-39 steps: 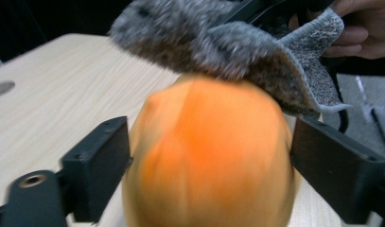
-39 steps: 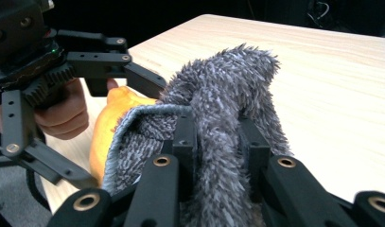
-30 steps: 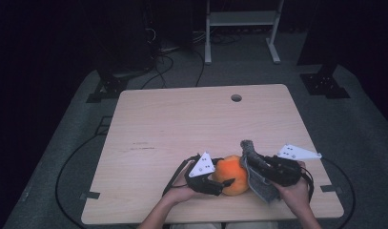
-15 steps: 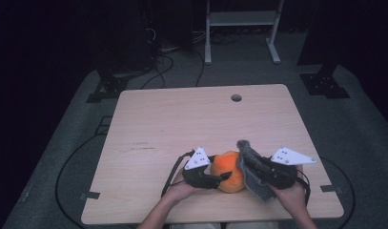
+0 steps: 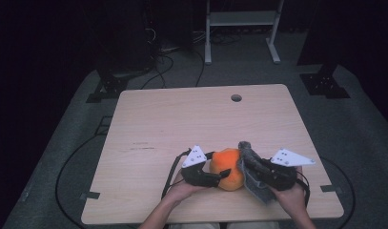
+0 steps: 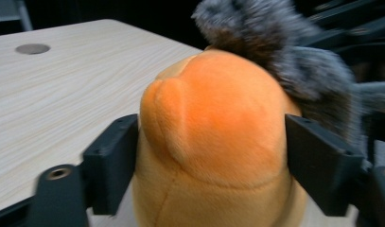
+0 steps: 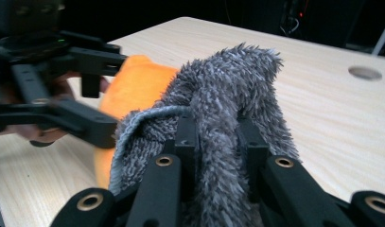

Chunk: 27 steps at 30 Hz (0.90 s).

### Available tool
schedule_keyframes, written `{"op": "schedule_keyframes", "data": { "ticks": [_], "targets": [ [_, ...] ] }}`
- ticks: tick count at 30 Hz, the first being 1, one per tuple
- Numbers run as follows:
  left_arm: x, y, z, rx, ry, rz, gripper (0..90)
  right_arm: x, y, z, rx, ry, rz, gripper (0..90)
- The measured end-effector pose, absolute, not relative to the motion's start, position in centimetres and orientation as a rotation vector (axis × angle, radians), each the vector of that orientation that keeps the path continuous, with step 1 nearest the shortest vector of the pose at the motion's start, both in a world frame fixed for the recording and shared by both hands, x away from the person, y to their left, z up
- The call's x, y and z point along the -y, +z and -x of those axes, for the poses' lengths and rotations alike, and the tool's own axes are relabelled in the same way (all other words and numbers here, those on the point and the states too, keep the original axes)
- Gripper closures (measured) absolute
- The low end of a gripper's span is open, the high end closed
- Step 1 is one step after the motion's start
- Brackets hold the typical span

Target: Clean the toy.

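Orange plush toy (image 5: 227, 168): on the table (image 5: 182, 124) near its 6 o'clock edge, between both grippers. Grey fluffy cloth (image 5: 251, 169): draped against the toy's 3 o'clock side, its tip over the crown. Left gripper (image 5: 219, 176): at the toy's 9 o'clock, jaws flanking the body, just been opening; pads look to touch the plush with little squeeze. Right gripper (image 7: 214, 137): pinched tight on a fold of cloth. Step in hand, judged: wiping or wrapping the toy. Next move calls for a steadying hold while the cloth is drawn across.
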<state>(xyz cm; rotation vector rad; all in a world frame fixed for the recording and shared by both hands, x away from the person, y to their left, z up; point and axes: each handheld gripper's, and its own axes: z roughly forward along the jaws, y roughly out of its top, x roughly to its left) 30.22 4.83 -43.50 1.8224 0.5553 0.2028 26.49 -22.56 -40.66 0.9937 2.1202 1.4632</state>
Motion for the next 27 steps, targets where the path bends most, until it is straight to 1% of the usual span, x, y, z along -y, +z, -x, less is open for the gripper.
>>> {"op": "schedule_keyframes", "data": {
  "ticks": [4,5,7,9,13,15,16,21,24,27],
  "targets": [
    [-4.3,-43.8,-29.9,-0.517,0.253,-1.853,18.7,23.2,-41.0,-26.8,-2.110,1.485,-1.041,74.2],
    [-4.4,-43.9,-29.8,-0.513,0.261,-1.852,20.1,23.2,-40.9,-26.8,-2.112,1.492,-1.037,74.1],
    [-4.3,-43.9,-29.7,-0.515,0.293,-1.859,26.4,22.9,-40.8,-26.4,-2.113,1.488,-1.028,74.3],
    [-4.0,-43.9,-29.5,-0.523,0.305,-1.856,29.2,22.4,-40.5,-26.1,-2.116,1.502,-0.997,74.4],
    [-4.0,-43.9,-29.3,-0.509,0.315,-1.862,28.8,21.1,-40.0,-25.5,-2.150,1.501,-0.899,74.3],
    [-4.4,-43.9,-29.5,-0.517,0.287,-1.858,24.0,21.1,-39.9,-25.4,-2.162,1.494,-0.875,74.3],
    [-4.4,-43.9,-29.6,-0.520,0.276,-1.852,23.2,21.4,-40.0,-25.5,-2.155,1.498,-0.887,74.3],
    [-3.7,-44.0,-29.4,-0.511,0.291,-1.853,28.7,23.1,-40.7,-26.4,-2.123,1.483,-0.990,74.3],
    [-3.3,-43.9,-29.0,-0.486,0.308,-1.869,31.1,22.8,-40.5,-26.1,-2.123,1.483,-0.986,74.4],
    [-2.9,-43.7,-28.3,-0.398,0.327,-1.908,31.1,21.8,-39.8,-25.6,-2.144,1.482,-0.905,74.4]
  ]
}}
